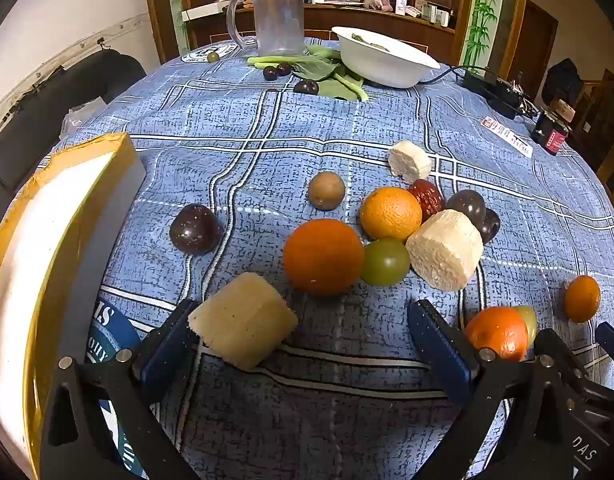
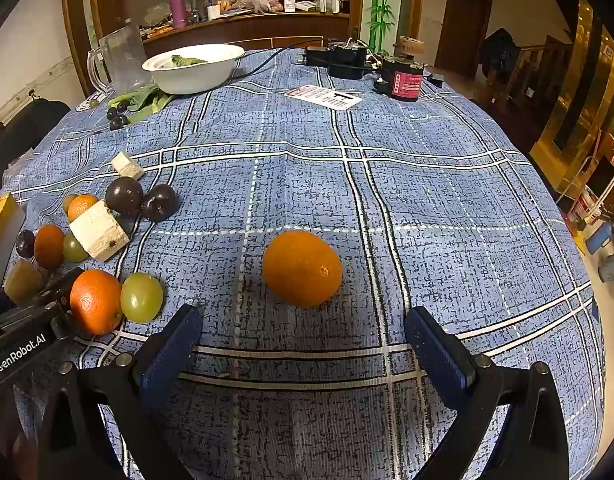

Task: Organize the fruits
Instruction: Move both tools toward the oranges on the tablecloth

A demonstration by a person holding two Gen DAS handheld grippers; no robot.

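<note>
Fruits lie scattered on the blue checked tablecloth (image 1: 267, 128). In the left wrist view my left gripper (image 1: 303, 320) is open and empty; a pale sugarcane chunk (image 1: 243, 320) lies against its left finger. Ahead are an orange (image 1: 323, 256), a green grape (image 1: 387, 262), a second orange (image 1: 391, 214), a white chunk (image 1: 445, 250) and a dark plum (image 1: 195, 229). A box with yellow tape (image 1: 47, 248) stands at the left. In the right wrist view my right gripper (image 2: 303, 324) is open and empty, just short of a lone orange (image 2: 302, 267).
A white bowl (image 1: 387, 60) with greens, a clear jug (image 1: 279, 16), leaves and dark plums stand at the far side. A black charger (image 2: 347, 60), a red-labelled can (image 2: 403, 78) and a card (image 2: 327, 97) lie far right. An orange (image 2: 95, 300) and grape (image 2: 142, 297) lie beside the left gripper.
</note>
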